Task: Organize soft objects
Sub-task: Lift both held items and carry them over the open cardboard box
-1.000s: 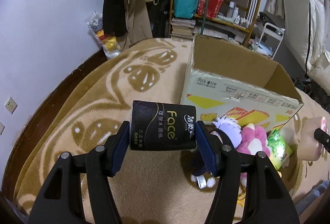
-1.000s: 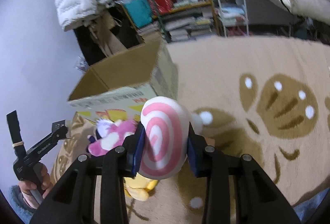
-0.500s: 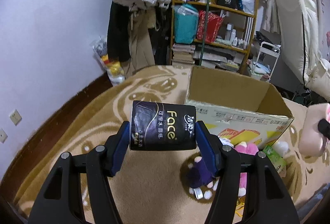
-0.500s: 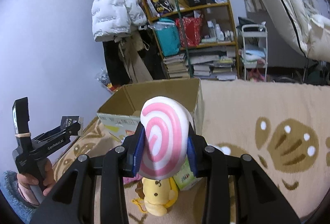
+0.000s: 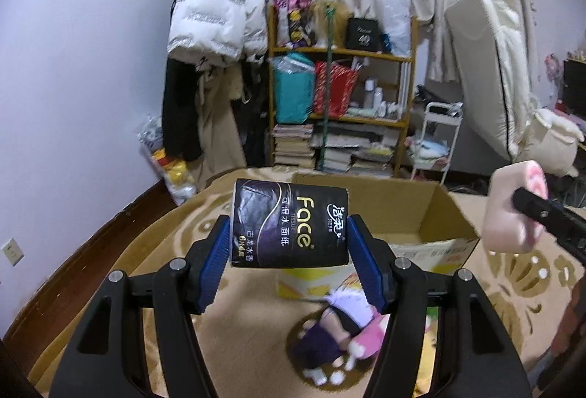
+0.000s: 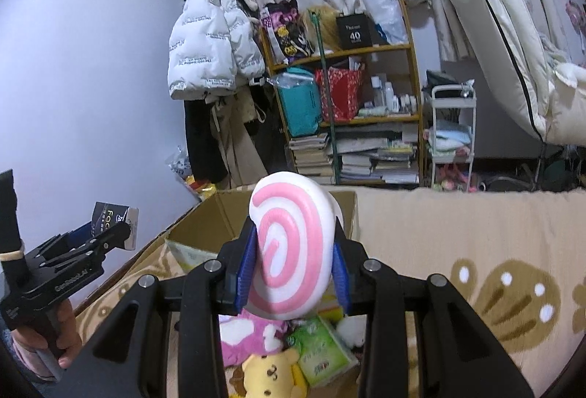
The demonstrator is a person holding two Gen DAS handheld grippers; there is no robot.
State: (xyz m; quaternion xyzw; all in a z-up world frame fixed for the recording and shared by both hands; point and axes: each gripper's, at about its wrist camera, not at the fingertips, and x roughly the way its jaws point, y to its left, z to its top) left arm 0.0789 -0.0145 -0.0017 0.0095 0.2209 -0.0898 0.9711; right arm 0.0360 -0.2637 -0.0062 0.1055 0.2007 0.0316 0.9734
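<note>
both hands lifted up since a second ago. left gripper [image 5: 289,247] squeezes black tissue pack [image 5: 289,224]; right gripper [image 6: 293,269] squeezes pink swirl plush [image 6: 293,247]. both now above open cardboard box [image 5: 439,214]; drop in looks next.

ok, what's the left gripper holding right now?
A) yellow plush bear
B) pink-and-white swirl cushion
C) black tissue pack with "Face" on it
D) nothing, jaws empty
C: in the left wrist view the left gripper has its blue pads pressed on both ends of the black tissue pack; the swirl cushion sits in the right gripper.
</note>
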